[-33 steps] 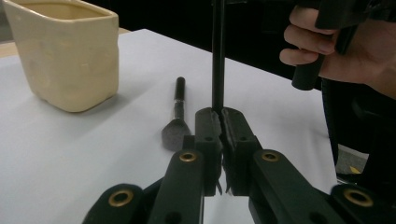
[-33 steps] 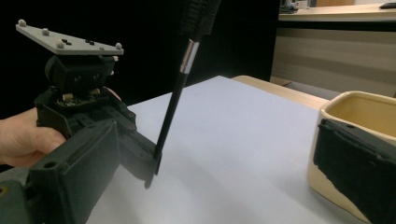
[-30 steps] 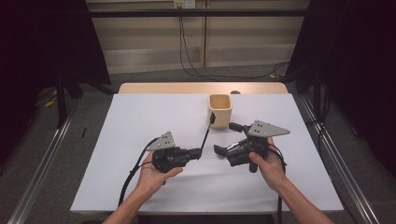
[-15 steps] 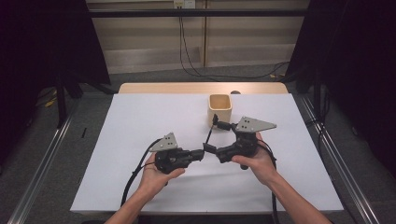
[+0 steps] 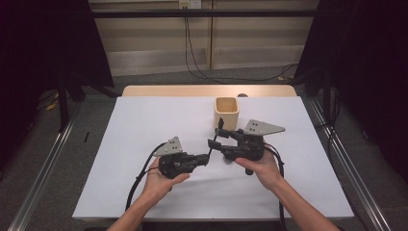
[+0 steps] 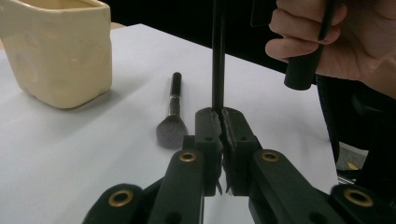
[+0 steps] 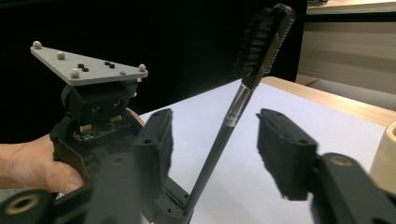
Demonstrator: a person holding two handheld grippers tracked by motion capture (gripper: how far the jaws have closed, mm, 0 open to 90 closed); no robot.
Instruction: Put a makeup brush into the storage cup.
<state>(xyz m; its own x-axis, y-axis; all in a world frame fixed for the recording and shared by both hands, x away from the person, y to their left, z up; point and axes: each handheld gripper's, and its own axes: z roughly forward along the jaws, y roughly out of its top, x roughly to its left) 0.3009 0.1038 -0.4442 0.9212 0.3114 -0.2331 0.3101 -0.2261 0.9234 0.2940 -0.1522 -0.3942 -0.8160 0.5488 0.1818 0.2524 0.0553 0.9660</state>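
A thin black brush (image 6: 217, 56) stands upright with its handle end pinched in my left gripper (image 6: 219, 114), which is shut on it. Its bristled head (image 7: 265, 35) tilts up and away. My right gripper (image 7: 215, 140) is open, with one pad (image 7: 156, 140) on either side of the brush handle (image 7: 224, 135) and not touching it. In the high view the left gripper (image 5: 206, 158) and right gripper (image 5: 215, 142) meet near the table's middle. A second, fluffy brush (image 6: 172, 116) lies flat on the table beyond the left jaws.
A cream square cup (image 5: 226, 111) stands just behind the grippers, also seen up close in the left gripper view (image 6: 60, 51). White table cover (image 5: 144, 125) spreads to all sides. Cables trail from both grippers toward the front edge.
The right gripper has moved left toward the left gripper, so its open jaws now straddle the brush handle. The left gripper has shifted slightly right and keeps hold of the brush.
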